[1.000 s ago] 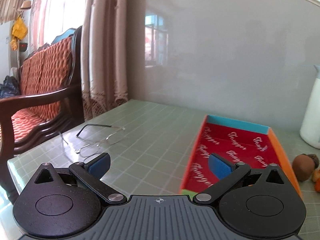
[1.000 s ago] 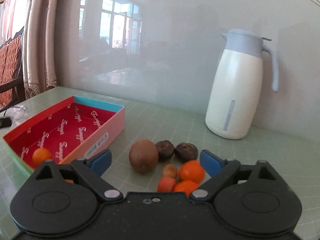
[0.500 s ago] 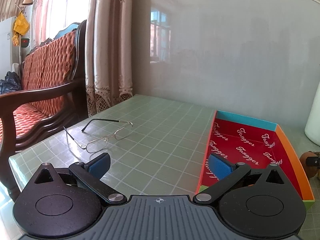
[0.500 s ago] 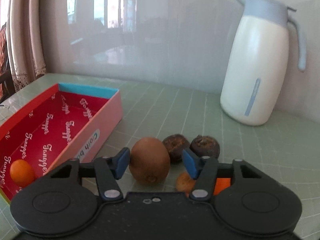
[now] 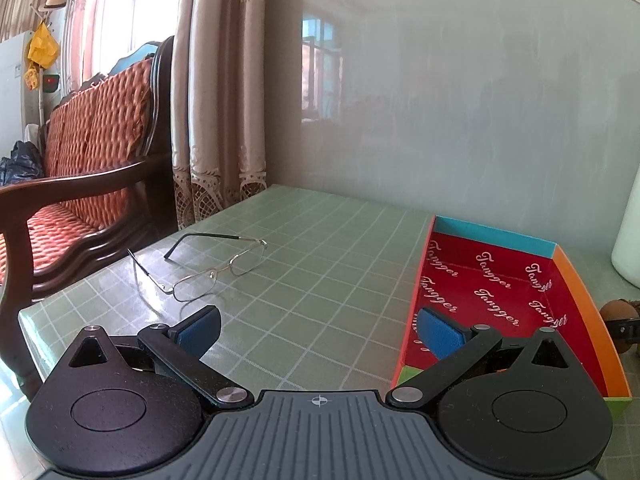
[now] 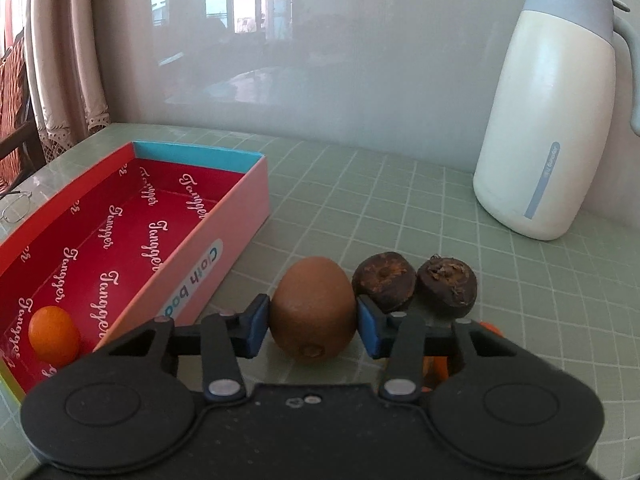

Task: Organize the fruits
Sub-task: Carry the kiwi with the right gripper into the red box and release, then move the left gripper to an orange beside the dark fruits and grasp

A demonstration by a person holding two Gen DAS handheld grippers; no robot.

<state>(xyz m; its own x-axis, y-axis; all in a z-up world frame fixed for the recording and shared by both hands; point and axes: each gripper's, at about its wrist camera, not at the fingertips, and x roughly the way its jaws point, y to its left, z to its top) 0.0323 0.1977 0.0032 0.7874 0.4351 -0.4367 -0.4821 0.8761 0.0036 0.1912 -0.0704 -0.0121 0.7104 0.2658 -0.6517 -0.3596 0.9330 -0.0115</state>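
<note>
Home living room: cushioned wooden sofa (image 5: 80,168), lace curtains (image 5: 216,120), thermos jug (image 6: 548,120) on table (image 5: 320,264).

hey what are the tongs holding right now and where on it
The right tongs grip the kiwi across its middle; the left tongs hold nothing.

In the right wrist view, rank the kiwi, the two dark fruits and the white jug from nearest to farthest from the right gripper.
1. kiwi, between the right gripper pads.
2. two dark fruits, just beyond the pad on the right of the picture; too close to rank against each other.
3. white jug, far right by the wall.
</note>
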